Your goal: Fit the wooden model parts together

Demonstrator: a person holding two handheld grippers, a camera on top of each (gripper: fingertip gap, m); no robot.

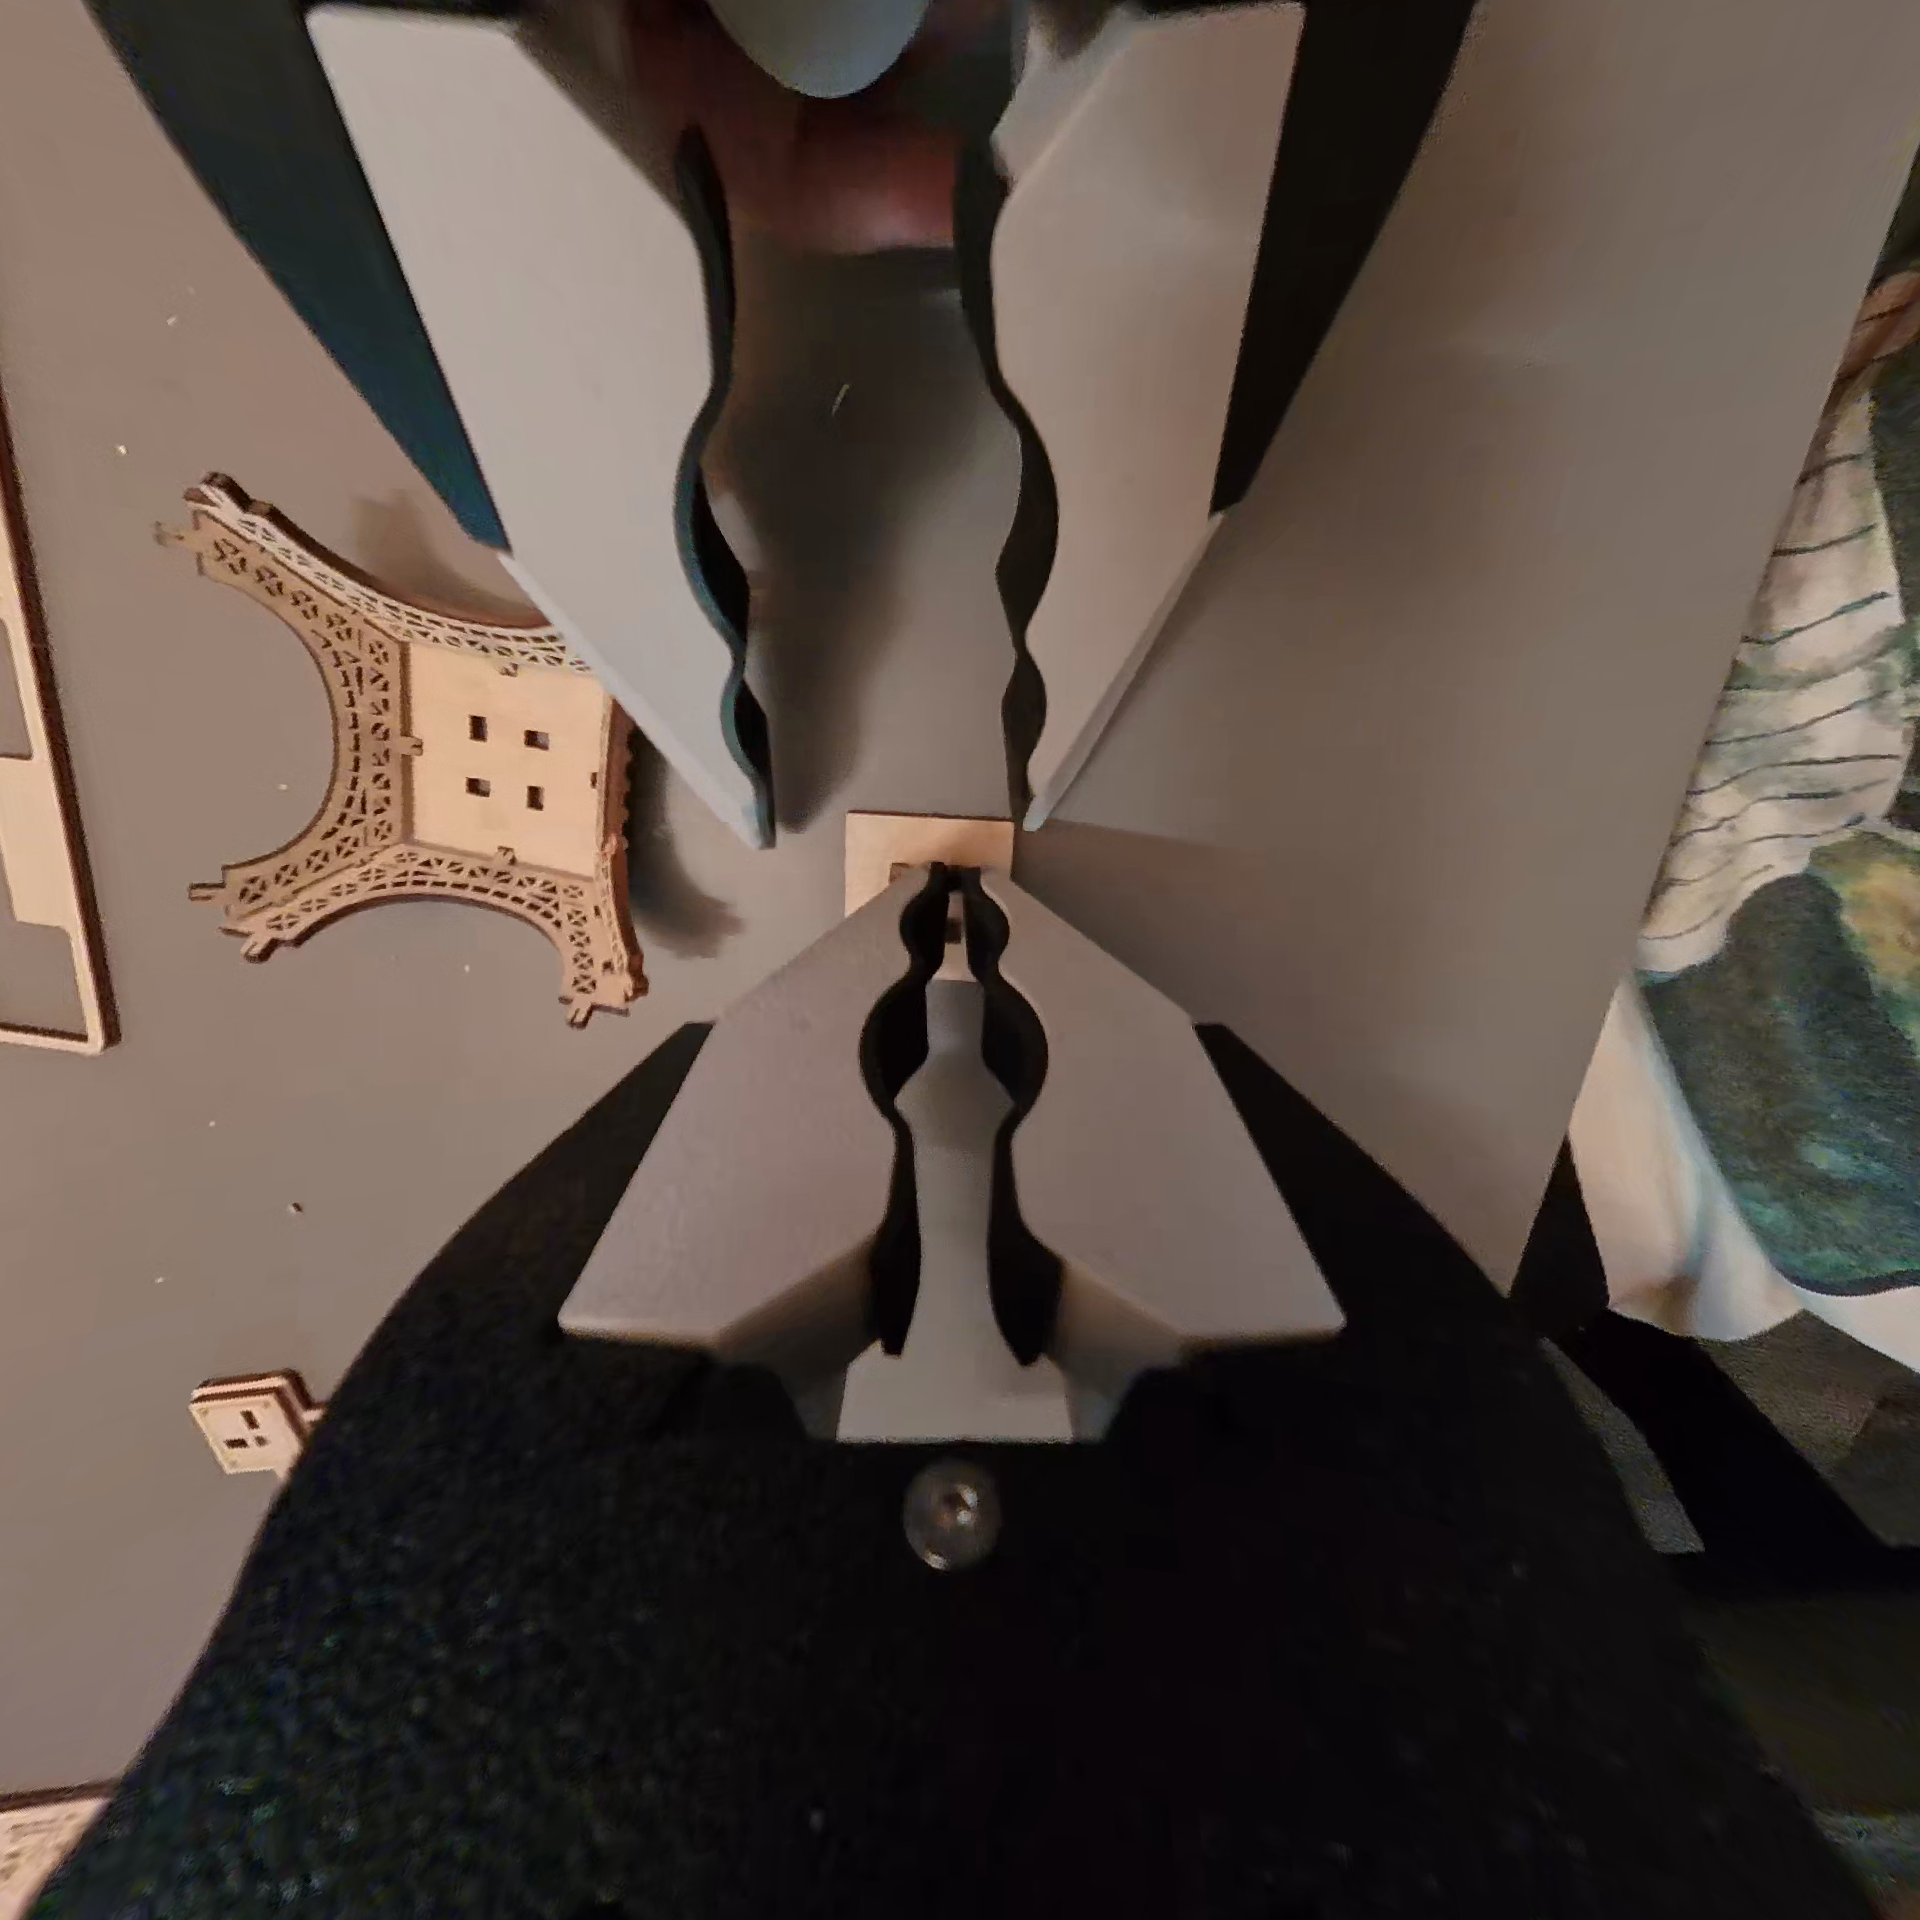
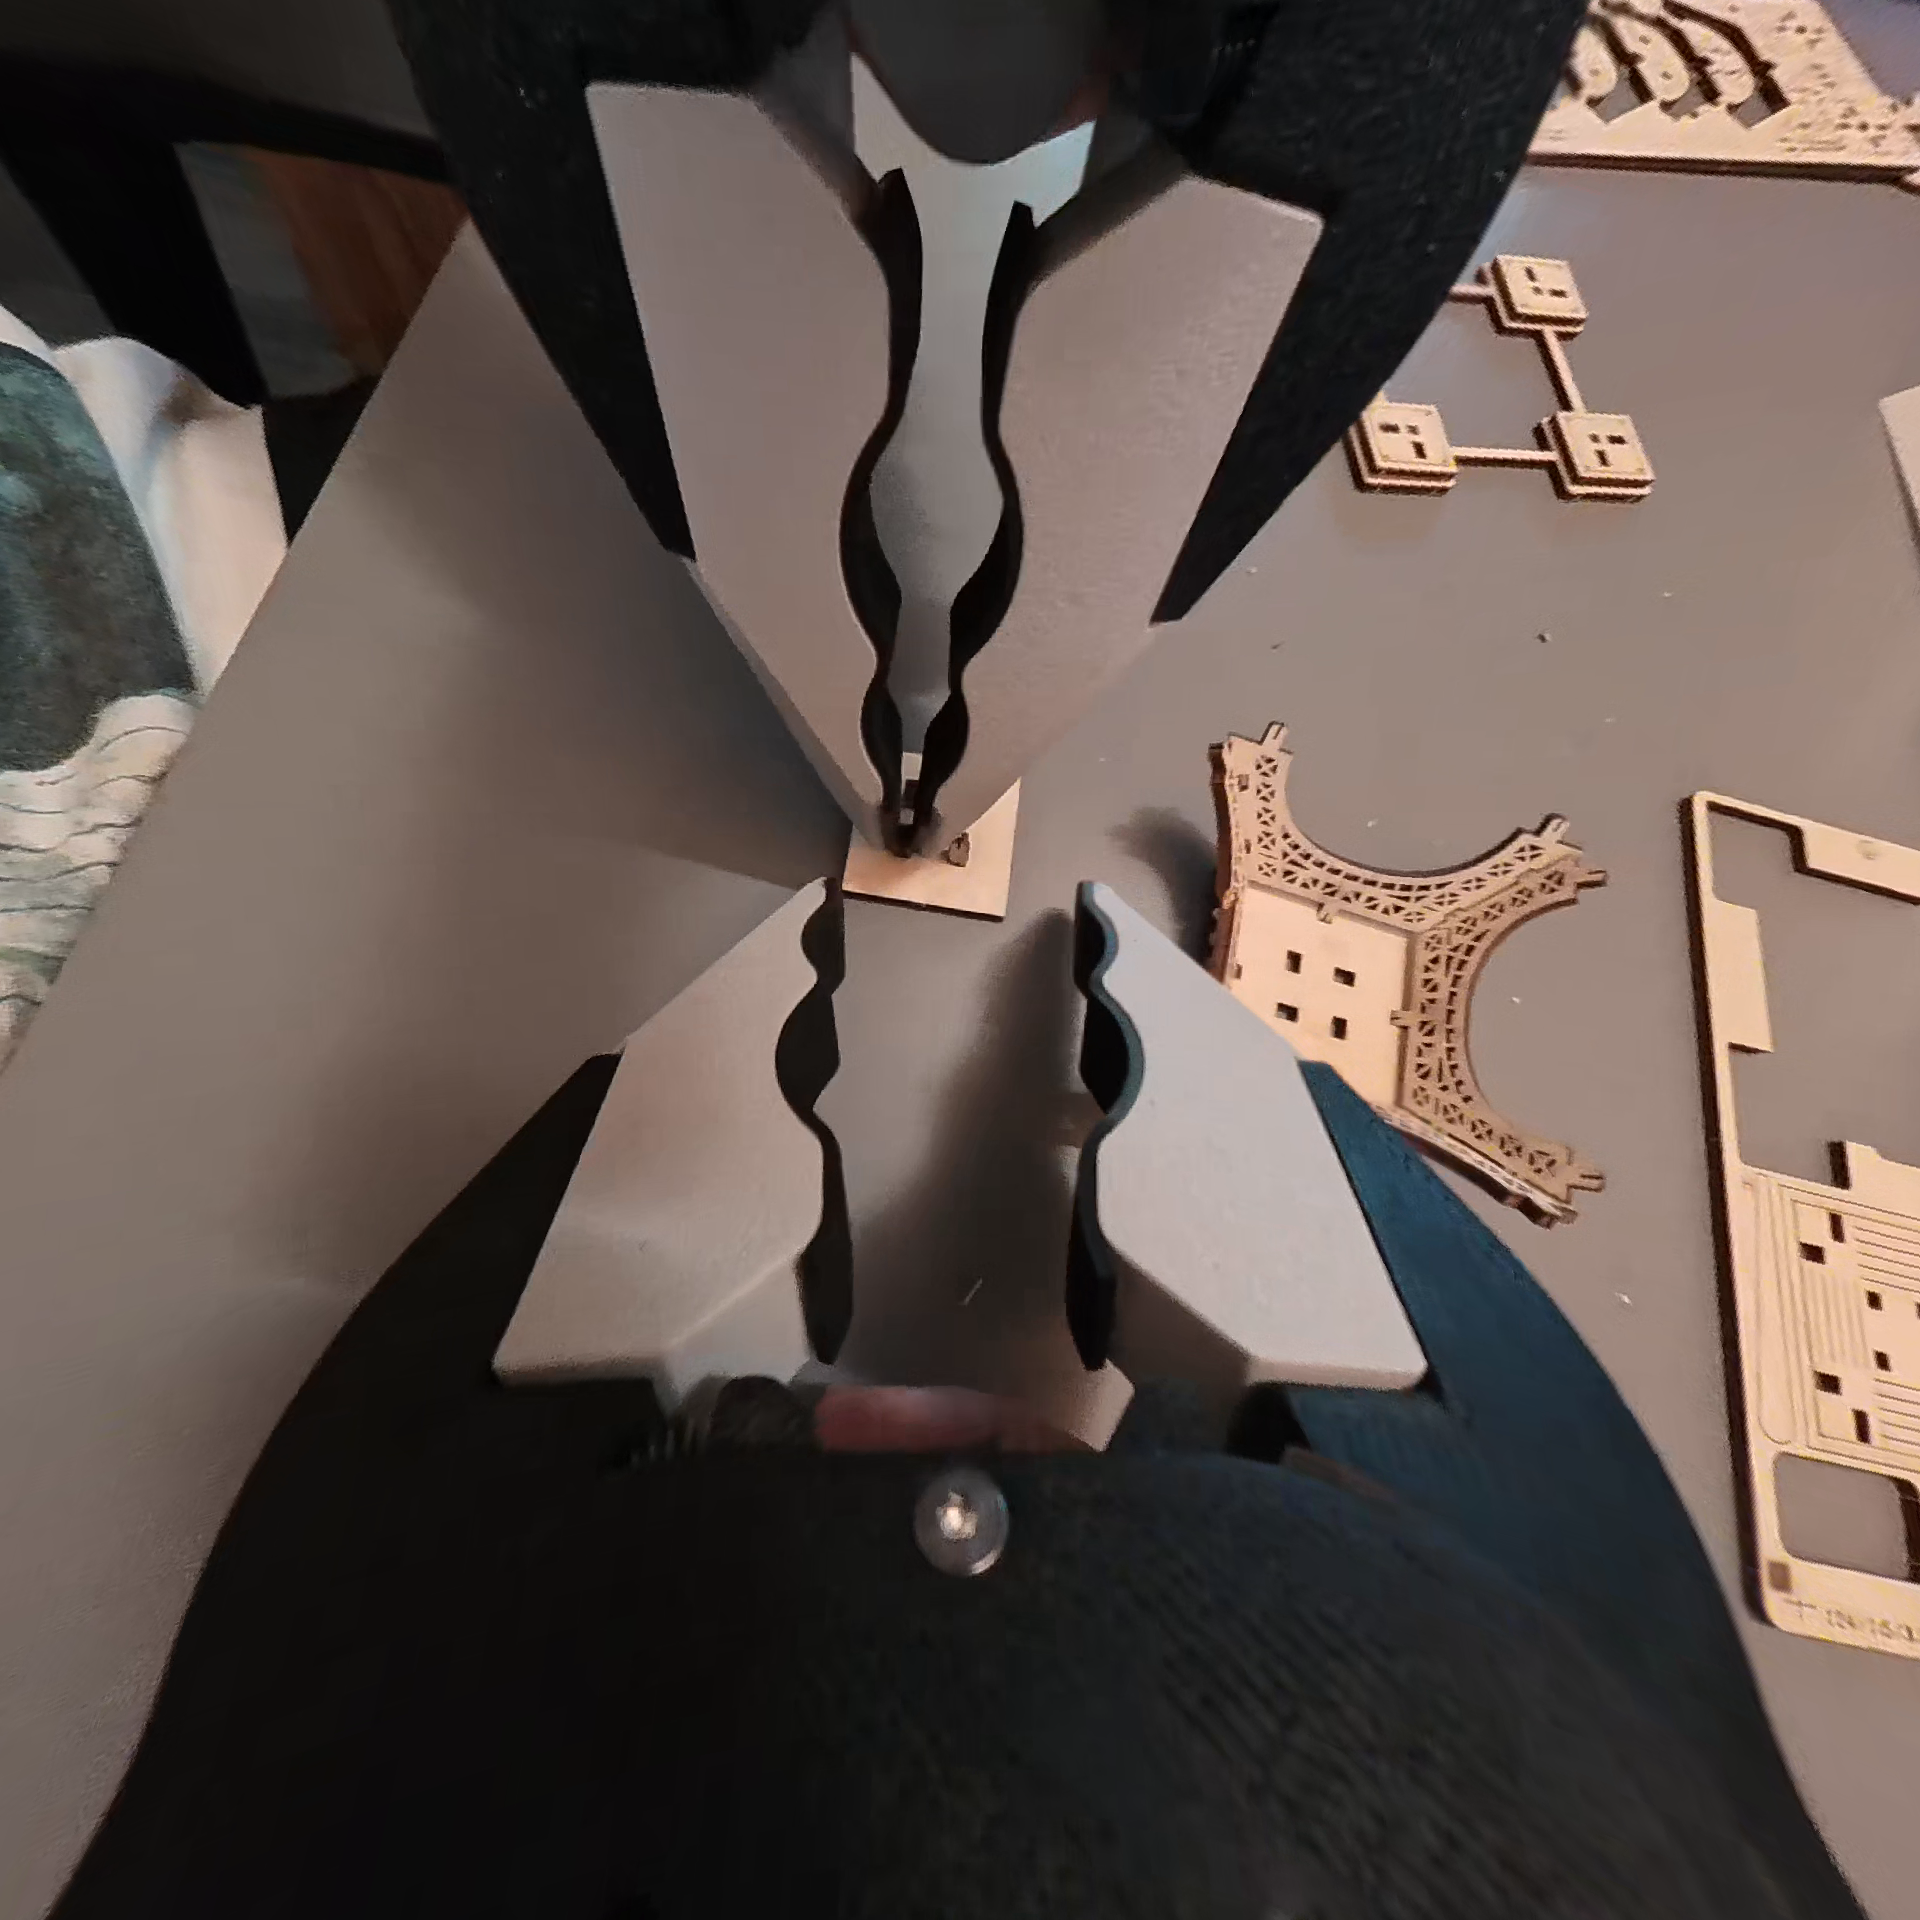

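The small square plate lay flat near the tabletop's edge, thin, light and probably brittle; the left gripper pinched something small at its slot, the right gripper hung spread.

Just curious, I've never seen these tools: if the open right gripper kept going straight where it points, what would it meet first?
Probably the small square wooden plate, just ahead of the right gripper, where the left gripper pinches a tiny piece; depth is uncertain.
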